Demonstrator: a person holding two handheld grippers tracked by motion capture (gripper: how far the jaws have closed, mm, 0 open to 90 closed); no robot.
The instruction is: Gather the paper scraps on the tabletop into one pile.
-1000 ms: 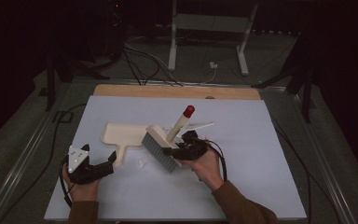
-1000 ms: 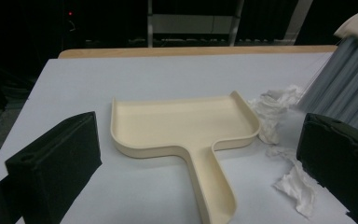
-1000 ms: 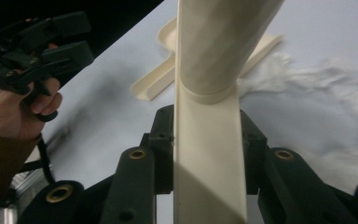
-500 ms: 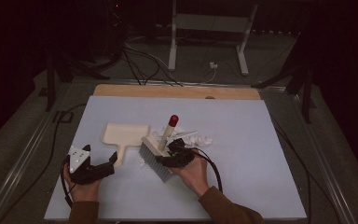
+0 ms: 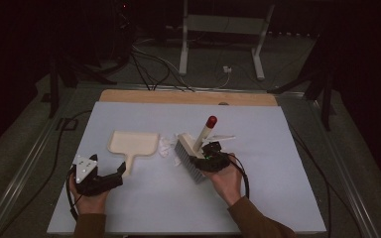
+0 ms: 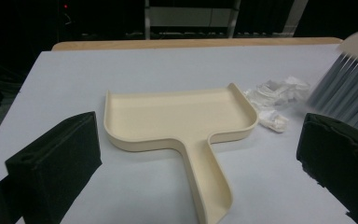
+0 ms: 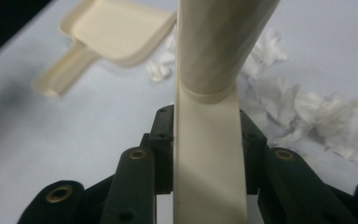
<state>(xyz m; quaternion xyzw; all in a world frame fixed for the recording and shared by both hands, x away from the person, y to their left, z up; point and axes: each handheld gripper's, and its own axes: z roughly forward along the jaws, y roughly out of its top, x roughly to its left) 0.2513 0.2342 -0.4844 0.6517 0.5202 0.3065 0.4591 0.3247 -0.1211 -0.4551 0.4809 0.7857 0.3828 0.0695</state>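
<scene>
A cream dustpan [image 5: 133,143] lies flat on the pale mat, handle toward me. My left gripper [image 5: 110,179] rests open just short of that handle; in the left gripper view the dustpan [image 6: 182,116] lies between and beyond its spread jaws [image 6: 198,140]. Crumpled white paper [image 5: 166,148] sits by the pan's right corner. My right gripper [image 5: 212,158] is shut on a cream brush [image 5: 188,161] with grey bristles and a red-tipped handle, just right of the paper. The right gripper view has the brush handle [image 7: 209,140] clamped between the jaws, with paper [image 7: 317,112] beyond.
The pale mat [image 5: 278,173] covers a wooden table whose far edge [image 5: 188,96] is bare wood. Behind it stand a metal frame [image 5: 218,44] and loose cables [image 5: 149,64] on the dark floor. Brush bristles [image 6: 349,93] reach into the left gripper view at the right.
My right hand first swept the brush left toward the dustpan, then carried it back to the right. The paper now lies between pan and brush. My left hand has stayed put.
</scene>
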